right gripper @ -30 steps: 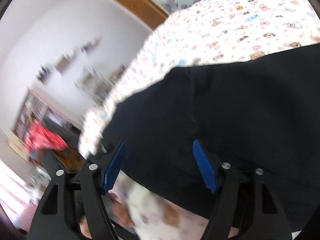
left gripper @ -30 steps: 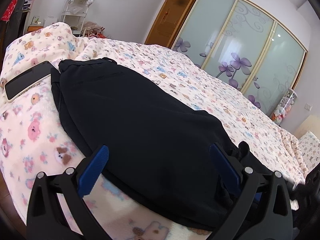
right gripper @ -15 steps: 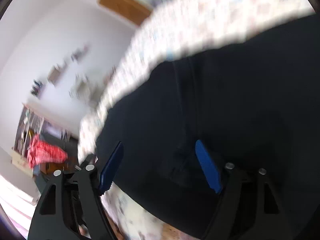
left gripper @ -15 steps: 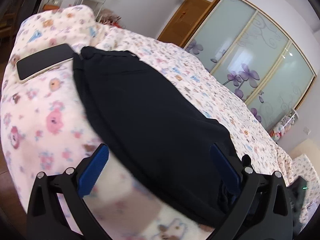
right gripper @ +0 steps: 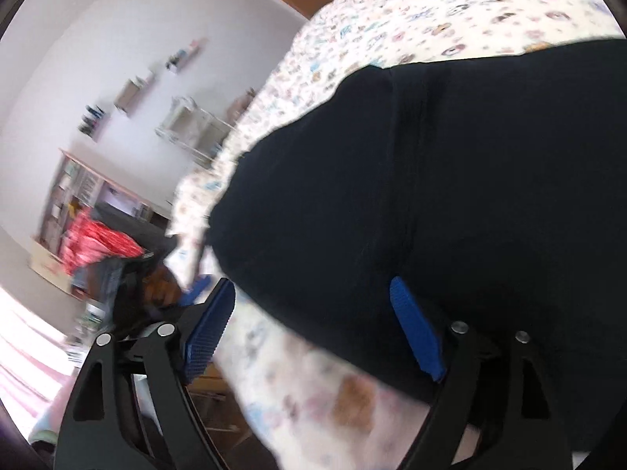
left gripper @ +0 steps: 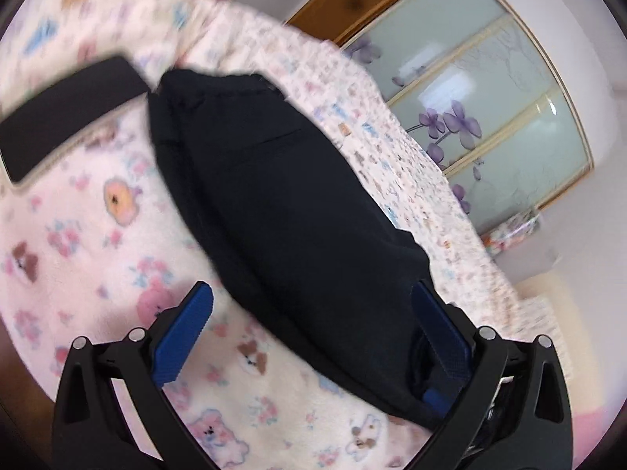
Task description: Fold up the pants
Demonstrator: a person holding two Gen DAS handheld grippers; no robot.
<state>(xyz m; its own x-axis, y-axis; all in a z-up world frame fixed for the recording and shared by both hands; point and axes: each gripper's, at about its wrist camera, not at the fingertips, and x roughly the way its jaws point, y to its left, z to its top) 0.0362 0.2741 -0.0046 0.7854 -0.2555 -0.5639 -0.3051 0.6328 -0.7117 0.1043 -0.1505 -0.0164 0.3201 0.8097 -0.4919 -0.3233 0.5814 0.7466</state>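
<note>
Two claws show, one per view, each with two blue pads. The left claw (left gripper: 309,337) stands wide open: its left pad (left gripper: 182,338) hangs over the blanket (left gripper: 90,243), clear of cloth, while its right pad (left gripper: 441,346) lies along the near edge of the pants (left gripper: 290,211); whether it touches them cannot be told. Nothing is pinched between them.

One pair of pants, black, lies folded in a long band on the bed, running from between the left claw's pads away toward the upper left. Beyond the pants' far end and to the left of the claw lies one flat black slab (left gripper: 70,117) — a phone or tablet, blurred — just beside the waistband. Farther off, right of the claw, stands a wardrobe (left gripper: 482,90) with three frosted panels bearing purple flowers, and one wooden door (left gripper: 364,0) left of it.

The right claw (right gripper: 313,329) has just been opening and stands wide, gripping nothing. Its right pad (right gripper: 415,329) sits over the pants (right gripper: 450,196), its left pad (right gripper: 207,329) past their edge over the bed's side. The cloth fills the view ahead and to the right of this claw. Past its left pad the other claw's blue tip (right gripper: 196,290) shows — blurred. Farther left lies one red heap (right gripper: 102,243), and on the far wall a white rack (right gripper: 192,125).
</note>
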